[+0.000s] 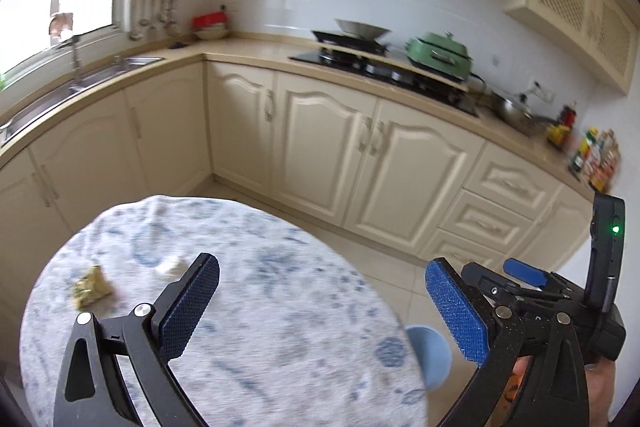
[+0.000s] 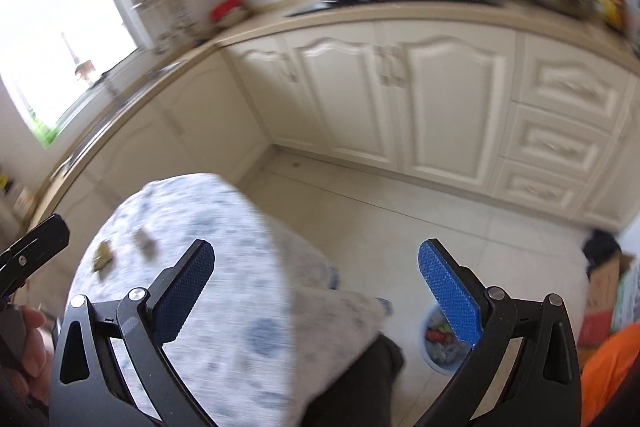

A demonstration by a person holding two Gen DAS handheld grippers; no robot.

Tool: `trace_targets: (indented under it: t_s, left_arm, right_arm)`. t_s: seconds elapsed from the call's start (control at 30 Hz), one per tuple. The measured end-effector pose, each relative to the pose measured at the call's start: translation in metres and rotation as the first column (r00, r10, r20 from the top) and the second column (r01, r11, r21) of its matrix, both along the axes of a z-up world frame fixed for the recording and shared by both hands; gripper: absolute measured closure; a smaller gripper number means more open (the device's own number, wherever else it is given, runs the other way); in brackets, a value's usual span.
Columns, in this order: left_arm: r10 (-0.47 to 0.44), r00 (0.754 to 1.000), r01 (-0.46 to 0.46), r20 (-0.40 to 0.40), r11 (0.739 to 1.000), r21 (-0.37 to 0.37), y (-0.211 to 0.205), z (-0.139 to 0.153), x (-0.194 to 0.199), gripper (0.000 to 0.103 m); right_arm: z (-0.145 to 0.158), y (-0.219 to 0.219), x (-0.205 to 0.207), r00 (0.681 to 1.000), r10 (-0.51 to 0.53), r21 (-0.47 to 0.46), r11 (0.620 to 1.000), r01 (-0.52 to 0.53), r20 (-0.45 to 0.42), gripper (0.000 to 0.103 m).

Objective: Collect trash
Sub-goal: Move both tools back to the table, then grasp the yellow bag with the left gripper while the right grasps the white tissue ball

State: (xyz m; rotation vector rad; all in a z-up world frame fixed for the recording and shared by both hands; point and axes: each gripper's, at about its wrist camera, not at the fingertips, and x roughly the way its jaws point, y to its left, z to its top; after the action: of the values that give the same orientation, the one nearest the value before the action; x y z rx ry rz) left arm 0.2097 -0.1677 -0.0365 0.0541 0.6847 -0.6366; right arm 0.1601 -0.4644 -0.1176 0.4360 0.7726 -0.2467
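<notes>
Both grippers hang above the round tabletop [image 1: 248,307] with its blue-patterned cloth, jaws spread wide and empty: the left gripper [image 1: 320,301] over the cloth, the right gripper [image 2: 316,287] past its edge. On the floor, a blue bin [image 2: 436,343] holds mixed scraps. A crumpled yellowish wrapper [image 1: 90,285] lies on the cloth, left of the left jaws.

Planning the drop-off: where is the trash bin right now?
The light-blue trash bin stands on the floor right of the round table, partly behind the right tongs in the right wrist view.
</notes>
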Motion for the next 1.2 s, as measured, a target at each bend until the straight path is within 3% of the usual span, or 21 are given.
trace_targets:
  t_s: [0.33,0.5,0.7,0.93,1.2]
  left_arm:
    - [0.23,0.973,-0.229,0.034,0.973,-0.021,0.119,0.002,-0.029,0.001]
    - [0.32,0.947,-0.32,0.021,0.947,-0.015,0.16,-0.005,-0.039,0.001]
    - [0.389,0.921,-0.389,0.017,0.921,0.028,0.178,-0.017,-0.034,0.001]
    - [0.446,0.895,-0.442,-0.026,0.892,0.095,0.183,-0.04,0.013,0.001]
    - [0.427,0.9,-0.402,-0.092,0.892,0.209,0.178,-0.09,0.101,0.001]
  right_arm:
    - [0.017,0.112,0.069,0.97,0.243,-0.058,0.969,-0.241,0.024,0.0]
    - [0.014,0.149,0.095,0.947,0.32,-0.066,0.946,-0.318,0.015,0.0]
    - [0.006,0.183,0.122,0.924,0.383,-0.077,0.921,-0.383,-0.004,0.0]
    - [-0.012,0.204,0.154,0.904,0.426,-0.085,0.9,-0.428,-0.044,0.0]
    - [-0.056,0.208,0.192,0.893,0.431,-0.064,0.895,-0.442,-0.132,0.0]
